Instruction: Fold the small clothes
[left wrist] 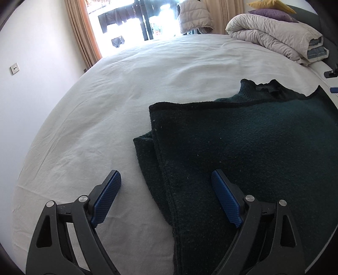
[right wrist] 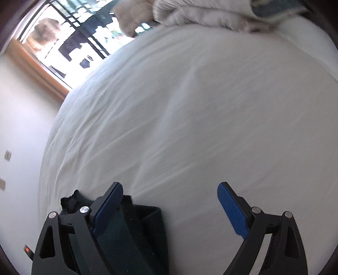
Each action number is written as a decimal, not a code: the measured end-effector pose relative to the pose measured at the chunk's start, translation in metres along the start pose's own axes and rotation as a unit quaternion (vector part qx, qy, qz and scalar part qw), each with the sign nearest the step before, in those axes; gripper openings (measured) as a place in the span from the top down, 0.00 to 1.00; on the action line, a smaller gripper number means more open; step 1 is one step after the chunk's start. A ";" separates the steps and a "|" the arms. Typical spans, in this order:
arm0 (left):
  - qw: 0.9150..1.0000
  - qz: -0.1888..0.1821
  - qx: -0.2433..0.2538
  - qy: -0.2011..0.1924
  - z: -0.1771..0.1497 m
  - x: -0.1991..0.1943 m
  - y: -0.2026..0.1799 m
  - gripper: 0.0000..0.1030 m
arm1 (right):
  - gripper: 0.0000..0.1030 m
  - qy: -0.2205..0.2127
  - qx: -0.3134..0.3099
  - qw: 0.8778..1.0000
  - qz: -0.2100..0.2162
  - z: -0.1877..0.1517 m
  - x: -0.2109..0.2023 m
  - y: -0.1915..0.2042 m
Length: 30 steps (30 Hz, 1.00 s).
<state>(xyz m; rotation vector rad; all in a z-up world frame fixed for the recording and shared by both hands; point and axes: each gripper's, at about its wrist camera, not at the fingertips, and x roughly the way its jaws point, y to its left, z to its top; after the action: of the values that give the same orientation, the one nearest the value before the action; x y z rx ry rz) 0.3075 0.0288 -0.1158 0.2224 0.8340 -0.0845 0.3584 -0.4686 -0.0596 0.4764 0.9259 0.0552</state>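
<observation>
A dark green knit sweater (left wrist: pixel 243 148) lies partly folded on the white bed sheet (left wrist: pixel 126 95), its collar toward the far right. My left gripper (left wrist: pixel 166 179) is open and empty, hovering over the sweater's near left edge, one finger above the sheet and the other above the knit. In the right wrist view my right gripper (right wrist: pixel 170 190) is open and empty above the sheet (right wrist: pixel 200 105). A corner of the sweater (right wrist: pixel 143 232) lies under its left finger.
A rolled grey duvet (left wrist: pixel 274 36) and purple and yellow pillows (left wrist: pixel 272 10) lie at the head of the bed. A window with curtains (left wrist: pixel 84 38) is beyond the far edge. The wall stands on the left.
</observation>
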 end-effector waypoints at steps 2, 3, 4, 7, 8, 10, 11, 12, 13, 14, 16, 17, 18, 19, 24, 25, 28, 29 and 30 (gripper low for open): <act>1.000 -0.001 -0.002 -0.005 0.000 -0.001 0.001 0.13 | 0.20 0.012 -0.042 0.998 0.034 -0.019 -0.002 0.031; 1.000 0.000 -0.005 -0.010 0.000 -0.003 0.002 0.14 | 0.22 0.029 -0.065 0.997 0.033 -0.029 0.000 0.042; 1.000 0.003 -0.009 -0.016 -0.001 -0.006 0.004 0.14 | 0.26 0.046 -0.084 0.995 0.027 -0.039 0.005 0.050; 0.999 0.012 -0.025 -0.021 -0.006 -0.013 0.011 0.14 | 0.28 0.087 -0.088 0.992 0.001 -0.062 0.030 0.047; 0.999 0.010 -0.029 -0.019 -0.008 -0.014 0.013 0.14 | 0.30 0.097 -0.077 0.992 -0.014 -0.066 0.040 0.038; 0.999 0.010 -0.042 -0.022 -0.010 -0.017 0.020 0.14 | 0.46 0.077 -0.054 0.996 -0.007 -0.065 0.041 0.018; 0.998 0.014 -0.050 -0.022 -0.011 -0.018 0.024 0.14 | 0.48 0.065 -0.025 0.998 0.008 -0.062 0.037 0.007; 0.998 0.014 -0.062 -0.021 -0.012 -0.018 0.029 0.14 | 0.48 0.052 0.009 0.998 0.015 -0.055 0.033 -0.007; 0.997 0.014 -0.075 -0.021 -0.013 -0.019 0.035 0.14 | 0.42 0.037 0.034 0.999 -0.016 -0.049 0.028 -0.023; 0.996 0.013 -0.090 -0.020 -0.014 -0.019 0.040 0.14 | 0.32 0.019 0.050 0.997 -0.062 -0.048 0.019 -0.032; 0.993 0.008 -0.112 -0.018 -0.016 -0.019 0.049 0.14 | 0.32 -0.006 0.071 0.994 -0.080 -0.051 0.005 -0.043; 0.992 0.011 -0.121 -0.021 -0.017 -0.021 0.052 0.14 | 0.32 -0.017 0.073 0.995 -0.071 -0.052 -0.002 -0.041; 0.991 0.014 -0.129 -0.026 -0.018 -0.025 0.055 0.14 | 0.32 -0.033 0.065 0.996 -0.059 -0.056 -0.013 -0.038; 0.990 0.018 -0.136 -0.032 -0.019 -0.028 0.058 0.14 | 0.32 -0.047 0.049 0.997 -0.045 -0.063 -0.022 -0.032; 0.985 0.043 -0.160 -0.036 -0.028 -0.042 0.060 0.14 | 0.29 -0.054 -0.031 0.995 -0.071 -0.107 -0.035 0.002; 0.986 0.042 -0.160 -0.022 -0.033 -0.041 0.062 0.14 | 0.29 -0.044 -0.043 0.995 -0.078 -0.115 -0.030 0.005; 0.983 0.041 -0.178 -0.029 -0.043 -0.053 0.068 0.15 | 0.30 -0.042 -0.042 0.993 -0.104 -0.135 -0.041 -0.006; 0.982 0.039 -0.177 -0.054 -0.044 -0.066 0.067 0.15 | 0.30 -0.061 -0.032 0.994 -0.090 -0.141 -0.050 -0.008; 0.982 0.039 -0.169 -0.077 -0.044 -0.078 0.062 0.15 | 0.30 -0.082 -0.022 0.994 -0.071 -0.146 -0.062 -0.010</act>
<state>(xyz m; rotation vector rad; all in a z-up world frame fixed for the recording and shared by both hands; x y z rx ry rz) 0.2336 0.0986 -0.0763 -0.0705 0.6730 0.1121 0.2054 -0.4383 -0.0909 0.3673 0.7942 -0.0905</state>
